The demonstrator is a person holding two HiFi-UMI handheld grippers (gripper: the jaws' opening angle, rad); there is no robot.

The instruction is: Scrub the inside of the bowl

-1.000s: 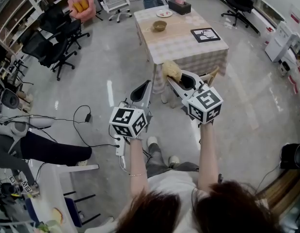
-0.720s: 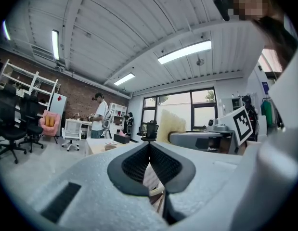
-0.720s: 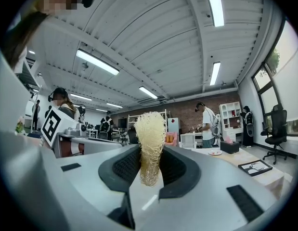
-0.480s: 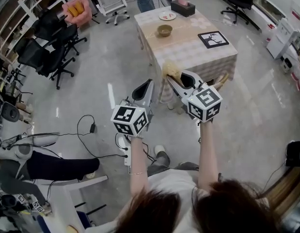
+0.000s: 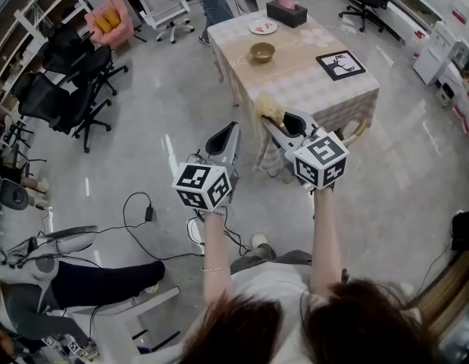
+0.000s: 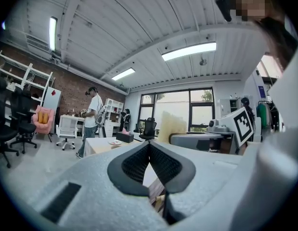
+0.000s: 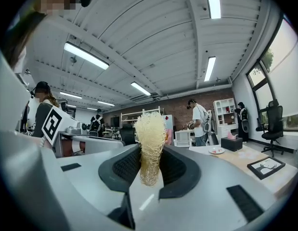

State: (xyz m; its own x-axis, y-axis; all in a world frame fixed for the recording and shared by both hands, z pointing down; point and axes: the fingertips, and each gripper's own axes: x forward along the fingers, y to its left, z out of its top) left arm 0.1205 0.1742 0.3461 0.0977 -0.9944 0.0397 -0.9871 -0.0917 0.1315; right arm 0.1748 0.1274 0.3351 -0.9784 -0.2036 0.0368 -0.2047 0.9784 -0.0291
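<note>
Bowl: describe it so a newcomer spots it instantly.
Find the cloth-covered table in the middle of the floor. The bowl sits on it, nearer than the white plate and the tissue box. It is the only deep, brownish dish there.

- Bright, even light from ceiling strips [image 7: 86, 56] and windows [image 6: 180, 110]
- Glare streaks on floor [image 5: 167, 146]
- Gripper views fisheye, black corners
- Head view sharp, edges bent

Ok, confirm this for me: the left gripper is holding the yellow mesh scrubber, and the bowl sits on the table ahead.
Not quite. The right gripper is the one holding the yellow mesh scrubber, as the right gripper view shows. The left gripper is shut on nothing. The bowl does sit on the table ahead.
</note>
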